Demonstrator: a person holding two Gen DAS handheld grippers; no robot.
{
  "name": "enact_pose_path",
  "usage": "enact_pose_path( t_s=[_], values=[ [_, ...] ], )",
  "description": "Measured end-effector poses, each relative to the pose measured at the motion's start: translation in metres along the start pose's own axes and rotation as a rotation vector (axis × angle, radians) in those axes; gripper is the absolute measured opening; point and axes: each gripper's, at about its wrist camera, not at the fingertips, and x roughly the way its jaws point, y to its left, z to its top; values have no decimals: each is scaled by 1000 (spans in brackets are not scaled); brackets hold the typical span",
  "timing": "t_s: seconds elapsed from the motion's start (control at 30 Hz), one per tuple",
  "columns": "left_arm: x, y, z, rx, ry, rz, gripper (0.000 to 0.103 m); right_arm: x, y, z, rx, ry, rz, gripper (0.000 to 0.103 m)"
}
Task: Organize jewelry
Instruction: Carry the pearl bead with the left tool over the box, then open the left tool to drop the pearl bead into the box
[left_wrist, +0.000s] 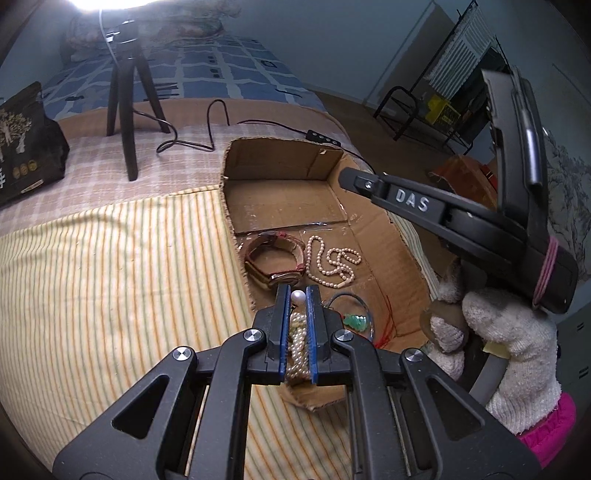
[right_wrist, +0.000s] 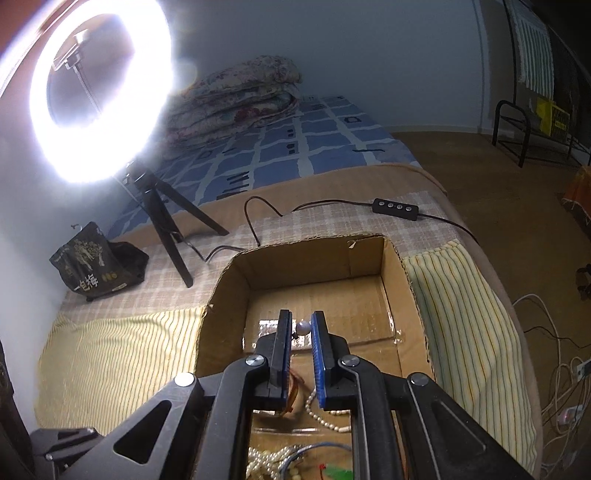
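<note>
An open cardboard box (left_wrist: 280, 155) lies on the bed. In it are a watch with a reddish strap (left_wrist: 273, 258), a pink pearl necklace (left_wrist: 332, 262), a green pendant on a cord (left_wrist: 356, 320) and a white pearl strand (left_wrist: 297, 339). My left gripper (left_wrist: 298, 291) hangs over the box's near end, shut on a small pearl earring (left_wrist: 298, 295) at its tips. In the right wrist view my right gripper (right_wrist: 302, 321) is over the box (right_wrist: 314, 262), shut on another pearl earring (right_wrist: 303, 327). The left wrist view shows the right gripper (left_wrist: 347, 177) from the side, over the box's right wall.
A lit ring light (right_wrist: 103, 92) stands on a black tripod (left_wrist: 125, 103) behind the box, its cable and control (right_wrist: 395, 208) trailing across the bed. A black pouch (left_wrist: 22, 144) sits at far left. A gloved hand (left_wrist: 517, 332) holds the right gripper. Striped cloth (left_wrist: 110, 277) covers the bed.
</note>
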Motion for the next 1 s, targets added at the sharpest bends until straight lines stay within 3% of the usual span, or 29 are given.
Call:
enact_pose_path(
  t_s=[0.63,0.9,1.0],
  values=[
    [9,-17,-5,77,-23,44,6,18,-16,-1,20,17,1,10],
    [7,-17,-5,81,-37,51,7,18,-15,-2,14,16,-8,31],
    [7,-17,-5,82,-35,53,7,19,-13,-2,9,21,-20,49]
  ],
)
